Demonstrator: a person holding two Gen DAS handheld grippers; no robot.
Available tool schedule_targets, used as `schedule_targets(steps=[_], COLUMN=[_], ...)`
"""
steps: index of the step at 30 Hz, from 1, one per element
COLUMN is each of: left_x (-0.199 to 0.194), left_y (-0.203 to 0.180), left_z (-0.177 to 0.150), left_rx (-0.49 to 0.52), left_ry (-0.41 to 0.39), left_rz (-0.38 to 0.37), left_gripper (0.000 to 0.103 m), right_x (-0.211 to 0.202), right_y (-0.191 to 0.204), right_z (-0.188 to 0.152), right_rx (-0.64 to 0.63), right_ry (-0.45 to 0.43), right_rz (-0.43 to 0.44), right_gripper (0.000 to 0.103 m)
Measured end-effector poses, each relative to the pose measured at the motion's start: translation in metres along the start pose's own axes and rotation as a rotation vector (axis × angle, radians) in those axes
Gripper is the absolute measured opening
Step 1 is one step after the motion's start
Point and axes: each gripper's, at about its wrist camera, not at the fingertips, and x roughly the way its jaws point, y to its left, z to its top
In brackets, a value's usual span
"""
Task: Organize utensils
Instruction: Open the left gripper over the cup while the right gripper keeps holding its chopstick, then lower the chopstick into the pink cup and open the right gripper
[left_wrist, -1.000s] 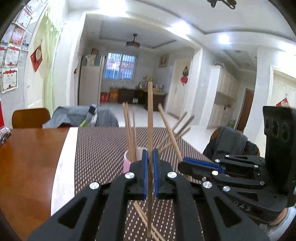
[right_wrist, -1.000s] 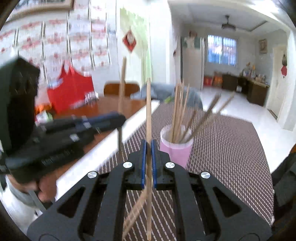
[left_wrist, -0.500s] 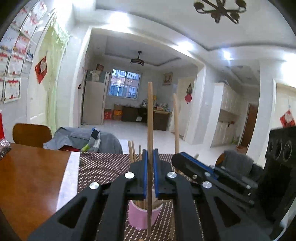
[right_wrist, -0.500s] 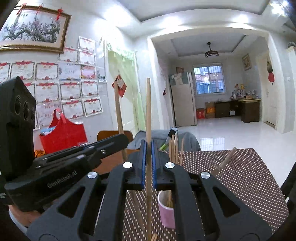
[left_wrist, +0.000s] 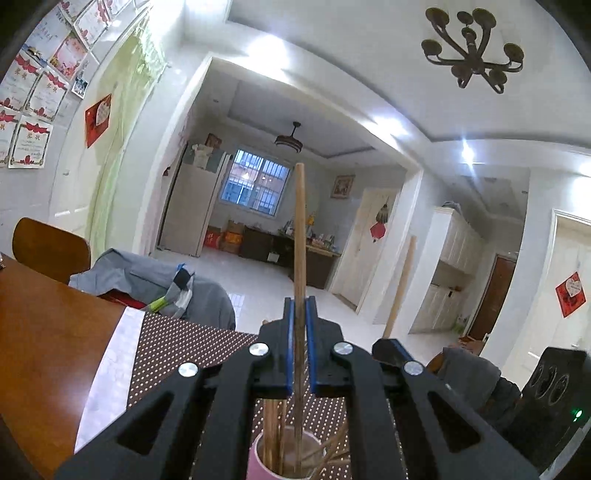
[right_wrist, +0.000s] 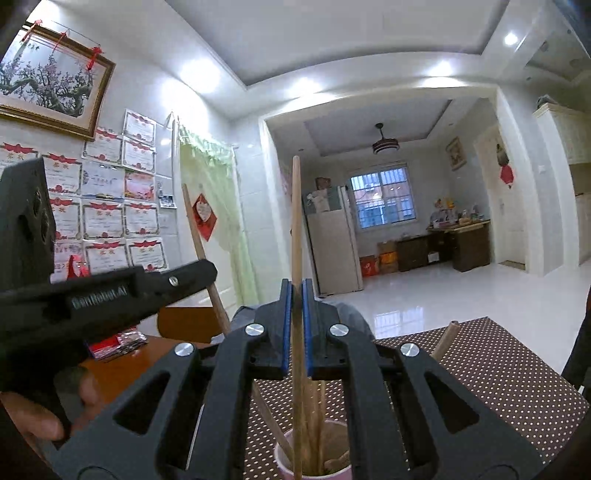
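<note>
hovering over the pink cup (left_wrist: 284, 459), both grippers have come up from low beside it within the last second; the cup, earlier ahead of them, now sits at 6 o'clock under each. the left gripper (left_wrist: 300, 350) is clenched on an upright chopstick (left_wrist: 299, 240) whose lower end is inside the cup rim. the right gripper (right_wrist: 296, 332) grasps its own chopstick (right_wrist: 295, 221) likewise, tip in the cup (right_wrist: 314, 458). letting go looks like the next step, judging by this; other sticks already lean inside.
</note>
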Motion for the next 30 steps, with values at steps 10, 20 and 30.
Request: schedule_targets(steps=[10,20,30], left_x=[0.03,0.028,0.028], left_y=[-0.008,-0.01,-0.01], left_z=[-0.019,-0.022,-0.019], left_rx=[0.094,0.107,0.154], left_ry=[0.088,0.125,0.158], left_rz=[0.064,0.104,0.153], left_gripper=[0.006,0.027,0.038], right_x=[0.005,0.008,0.008], right_y=[0.001,0.0,0.001], right_z=[-0.015,-0.019,-0.019], right_rx=[-0.038,-0.041,-0.033], right_ry=[-0.032,-0.033,-0.007], right_rz=[-0.033,-0.047,-0.048], right_gripper=[0.006,0.006,0.007])
